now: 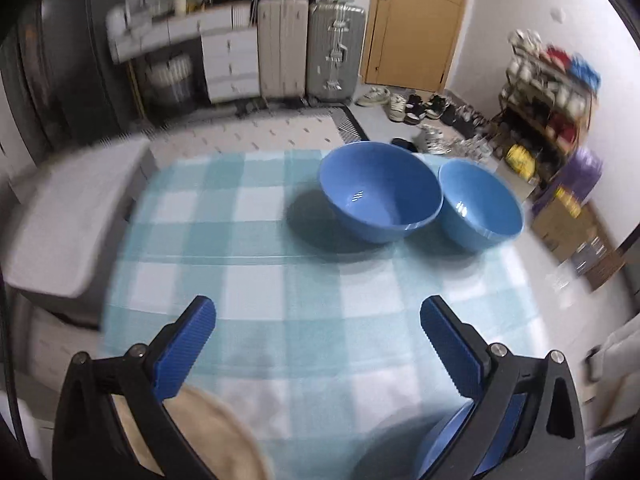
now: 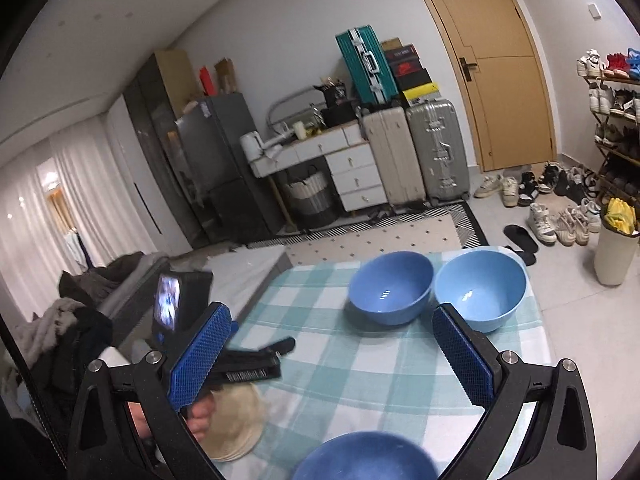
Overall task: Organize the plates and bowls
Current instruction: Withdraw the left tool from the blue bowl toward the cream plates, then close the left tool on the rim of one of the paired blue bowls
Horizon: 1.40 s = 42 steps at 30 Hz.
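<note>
Two blue bowls stand side by side at the far edge of the checked tablecloth (image 1: pixel 280 280): a darker one (image 1: pixel 380 192) (image 2: pixel 390 286) on the left and a lighter one (image 1: pixel 480 204) (image 2: pixel 480 286) on the right. A cream plate (image 1: pixel 208 432) (image 2: pixel 236 424) lies at the near left. A blue dish (image 1: pixel 452 440) (image 2: pixel 364 458) lies at the near edge. My left gripper (image 1: pixel 318 348) is open and empty above the cloth; it also shows in the right wrist view (image 2: pixel 256 356), over the cream plate. My right gripper (image 2: pixel 332 356) is open and empty.
The table (image 2: pixel 400 360) has its far and right edges close behind the bowls. A grey sofa (image 1: pixel 72 220) stands to the left. Suitcases (image 2: pixel 416 156), a drawer unit (image 2: pixel 352 168), shoes (image 2: pixel 540 200) and a shoe rack (image 2: pixel 616 120) fill the floor beyond.
</note>
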Motion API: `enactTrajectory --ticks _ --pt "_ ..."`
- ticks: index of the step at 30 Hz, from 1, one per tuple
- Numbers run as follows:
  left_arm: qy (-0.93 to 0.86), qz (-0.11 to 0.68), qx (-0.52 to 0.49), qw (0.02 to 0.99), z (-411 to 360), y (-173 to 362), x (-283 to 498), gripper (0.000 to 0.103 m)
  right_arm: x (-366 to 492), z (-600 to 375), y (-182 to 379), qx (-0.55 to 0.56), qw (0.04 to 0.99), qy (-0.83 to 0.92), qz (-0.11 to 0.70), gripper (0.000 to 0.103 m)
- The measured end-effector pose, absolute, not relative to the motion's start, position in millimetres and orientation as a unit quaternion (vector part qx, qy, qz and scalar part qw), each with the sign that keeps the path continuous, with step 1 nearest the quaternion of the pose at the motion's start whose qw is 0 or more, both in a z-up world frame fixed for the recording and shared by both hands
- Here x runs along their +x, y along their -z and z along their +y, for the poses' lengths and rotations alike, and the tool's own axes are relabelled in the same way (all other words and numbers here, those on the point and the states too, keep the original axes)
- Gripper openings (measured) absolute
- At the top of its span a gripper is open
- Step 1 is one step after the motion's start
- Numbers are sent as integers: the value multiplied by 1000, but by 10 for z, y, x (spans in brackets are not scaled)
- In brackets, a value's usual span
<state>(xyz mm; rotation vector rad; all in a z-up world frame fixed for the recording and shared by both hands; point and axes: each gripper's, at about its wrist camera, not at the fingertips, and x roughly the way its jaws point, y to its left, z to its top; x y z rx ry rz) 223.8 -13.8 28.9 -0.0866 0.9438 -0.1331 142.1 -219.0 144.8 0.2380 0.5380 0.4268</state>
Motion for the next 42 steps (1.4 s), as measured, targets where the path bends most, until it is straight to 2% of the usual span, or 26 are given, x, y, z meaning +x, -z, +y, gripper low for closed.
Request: enactTrajectory --ticks 3,9,14,24,27,29,31,33,35,37,42 --pt "34 479 -66 875 -116 -128 2607 103 1699 -2149 -1338 108 929 -211 285 102" --pt "44 521 -27 852 -389 168 3253 103 2121 -2029 -1155 93 919 -219 315 102" --pt "59 569 -56 819 -450 393 3759 103 2337 -1948 -994 77 915 -221 328 102" --pt "47 584 -57 808 -487 623 4049 100 2647 -2071 -644 88 901 -216 365 102" --pt "59 582 -58 809 -518 627 4074 82 2720 -2081 -553 90 898 -217 372 102" --pt "70 590 -73 801 -503 665 4101 53 2752 -2101 -504 95 895 -218 377 102" --pt "81 607 -87 785 -501 722 4137 38 2781 -2111 -463 97 894 -218 380 102" --pt "83 613 -90 780 -501 743 4144 35 2787 -2089 -439 94 894 -215 383 102" --pt "82 614 -77 782 -517 731 4149 22 2807 -2076 -430 86 894 -206 389 102" --pt "90 615 -72 780 -540 702 4132 16 2876 -2065 -421 74 893 -198 398 102" --pt "89 625 -69 772 -522 698 4150 14 2982 -2018 -408 45 893 -190 407 102"
